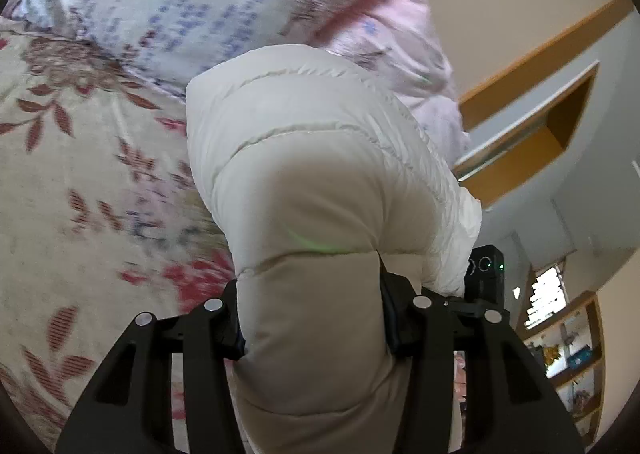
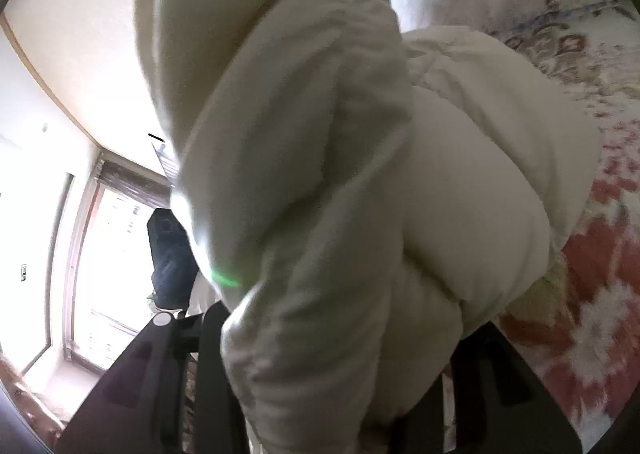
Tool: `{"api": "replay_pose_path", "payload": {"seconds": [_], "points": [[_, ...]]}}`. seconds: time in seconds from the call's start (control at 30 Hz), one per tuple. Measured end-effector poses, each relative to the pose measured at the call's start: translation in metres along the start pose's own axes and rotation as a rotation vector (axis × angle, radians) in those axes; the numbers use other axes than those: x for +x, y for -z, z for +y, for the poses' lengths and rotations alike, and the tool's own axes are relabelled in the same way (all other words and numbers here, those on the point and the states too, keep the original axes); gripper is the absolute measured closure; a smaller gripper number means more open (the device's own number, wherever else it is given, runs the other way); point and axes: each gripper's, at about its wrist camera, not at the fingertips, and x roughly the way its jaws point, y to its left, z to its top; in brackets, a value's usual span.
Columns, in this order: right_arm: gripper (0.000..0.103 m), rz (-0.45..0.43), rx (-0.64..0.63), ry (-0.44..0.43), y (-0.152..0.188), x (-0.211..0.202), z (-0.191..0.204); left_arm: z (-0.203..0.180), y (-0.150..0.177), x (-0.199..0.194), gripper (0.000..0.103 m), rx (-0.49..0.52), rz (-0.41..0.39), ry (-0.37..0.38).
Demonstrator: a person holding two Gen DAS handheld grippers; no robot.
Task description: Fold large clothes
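A cream quilted puffer jacket (image 1: 316, 158) fills the middle of the left wrist view, held up above the floral bedspread (image 1: 80, 182). My left gripper (image 1: 310, 328) is shut on a thick padded part of it. In the right wrist view the same jacket (image 2: 320, 194) bulges over the lens. My right gripper (image 2: 340, 382) is shut on the jacket, its fingertips mostly buried in the padding. The other gripper's black camera body shows beside the jacket in each view (image 1: 486, 274) (image 2: 170, 254).
A floral pillow (image 1: 208, 6) lies at the far end of the bed. A wooden wall niche (image 1: 532, 134) and shelves (image 1: 568, 354) are at right. A bright window (image 2: 104, 266) is left in the right wrist view. The bedspread (image 2: 592, 294) is at right there.
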Motion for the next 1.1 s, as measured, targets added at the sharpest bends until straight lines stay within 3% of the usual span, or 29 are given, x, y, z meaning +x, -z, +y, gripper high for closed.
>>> {"api": "replay_pose_path", "payload": {"seconds": [0.13,0.33,0.43,0.5,0.6,0.7,0.87,0.9,0.93,1.0,1.03,1.1], "points": [[0.068,0.019,0.000,0.024,-0.007,0.026,0.004,0.019,-0.008,0.002,0.054,-0.008,0.005,-0.048],[0.063,0.002,0.020,0.078,-0.008,0.028,-0.001,0.037,-0.019,0.015,0.051,0.013,0.014,-0.112],[0.053,-0.007,0.077,0.111,-0.003,0.032,-0.010,0.043,-0.020,0.024,0.047,0.038,0.021,-0.167],[0.039,-0.015,0.116,0.139,0.005,0.030,-0.013,0.044,-0.020,0.027,0.046,0.056,0.022,-0.188],[0.023,-0.050,0.120,0.241,0.011,0.031,-0.006,0.041,-0.022,0.029,0.041,0.063,0.026,-0.211],[0.018,-0.128,0.080,0.354,0.025,0.013,0.017,0.033,-0.024,0.022,0.036,0.085,-0.002,-0.256],[0.019,-0.392,-0.075,0.613,0.063,-0.037,0.073,0.007,-0.016,-0.020,0.036,0.182,-0.135,-0.353],[0.024,-0.428,-0.130,0.639,0.074,-0.041,0.088,-0.001,-0.012,-0.027,0.036,0.210,-0.159,-0.359],[0.028,-0.442,-0.187,0.648,0.080,-0.047,0.100,-0.012,-0.004,-0.037,0.036,0.251,-0.180,-0.353],[0.046,-0.400,-0.327,0.636,0.104,-0.033,0.128,-0.036,0.016,-0.048,0.036,0.342,-0.194,-0.317],[0.049,-0.366,-0.386,0.624,0.113,-0.022,0.140,-0.046,0.025,-0.050,0.036,0.379,-0.192,-0.304],[0.059,-0.310,-0.451,0.611,0.128,-0.011,0.136,-0.066,0.047,-0.050,0.036,0.468,-0.174,-0.274]]}}
